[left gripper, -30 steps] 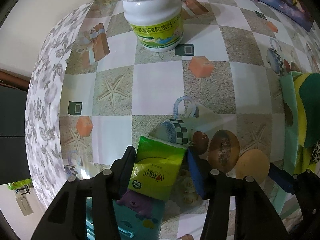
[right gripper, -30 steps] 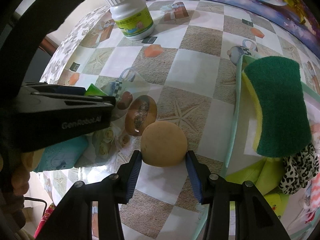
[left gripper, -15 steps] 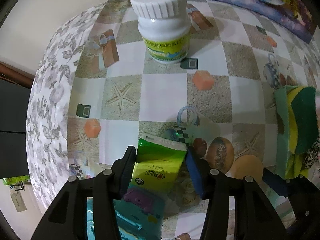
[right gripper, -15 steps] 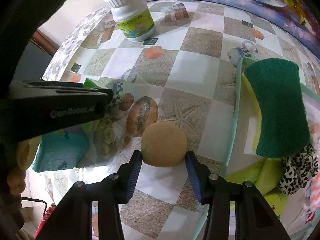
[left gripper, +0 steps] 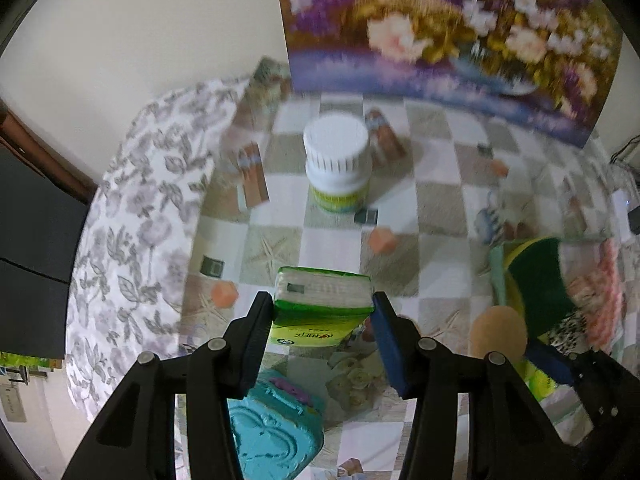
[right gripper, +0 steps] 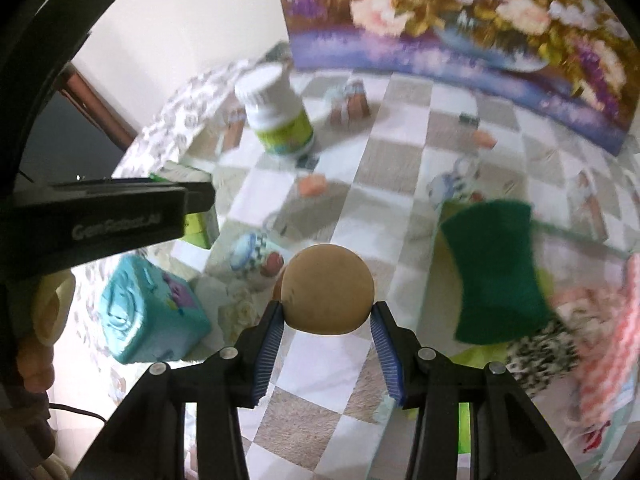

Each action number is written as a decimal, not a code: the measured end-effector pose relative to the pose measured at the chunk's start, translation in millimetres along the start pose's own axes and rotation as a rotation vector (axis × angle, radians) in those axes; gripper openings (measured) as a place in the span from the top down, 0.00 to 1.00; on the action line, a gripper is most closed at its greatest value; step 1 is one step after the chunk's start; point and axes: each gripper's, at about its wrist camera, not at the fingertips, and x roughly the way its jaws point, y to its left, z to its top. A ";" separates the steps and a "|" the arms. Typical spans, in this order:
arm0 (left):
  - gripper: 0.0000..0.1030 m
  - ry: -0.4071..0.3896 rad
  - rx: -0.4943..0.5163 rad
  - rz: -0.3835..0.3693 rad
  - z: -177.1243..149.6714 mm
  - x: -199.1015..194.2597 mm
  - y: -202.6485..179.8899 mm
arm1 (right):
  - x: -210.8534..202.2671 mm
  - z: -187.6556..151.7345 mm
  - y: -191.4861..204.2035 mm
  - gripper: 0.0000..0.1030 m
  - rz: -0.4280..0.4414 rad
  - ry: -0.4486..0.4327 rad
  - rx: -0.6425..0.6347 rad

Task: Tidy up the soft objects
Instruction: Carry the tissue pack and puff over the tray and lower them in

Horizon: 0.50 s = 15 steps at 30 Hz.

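checkered tablecloth (left gripper: 328,248) | left gripper (left gripper: 322,312) clamps tissue pack (left gripper: 320,296), lifted | right gripper (right gripper: 327,318) clamps tan ball (right gripper: 327,289) near bin (right gripper: 446,216) | risk: ball probably squirts out, shallow pinch

Ahead of me: white screw-cap bottle (left gripper: 337,168) with a green label, upright on the checkered tablecloth (left gripper: 436,204); floral painting (left gripper: 452,36) leaning against the cream wall (left gripper: 140,28) behind it.
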 end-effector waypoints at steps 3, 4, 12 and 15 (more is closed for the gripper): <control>0.50 -0.045 0.000 0.006 3.4 -18.2 -1.1 | -18.7 4.6 -5.5 0.53 -0.011 -0.042 0.013; 0.50 -0.057 0.001 0.006 3.9 -21.7 -1.4 | -25.9 5.5 -8.2 0.53 -0.017 -0.055 0.020; 0.50 -0.141 0.039 -0.001 -2.5 -60.1 -23.8 | -74.2 4.0 -43.3 0.53 -0.115 -0.133 0.092; 0.50 -0.164 0.068 -0.014 -9.4 -72.7 -38.9 | -90.4 -2.0 -66.2 0.53 -0.152 -0.155 0.149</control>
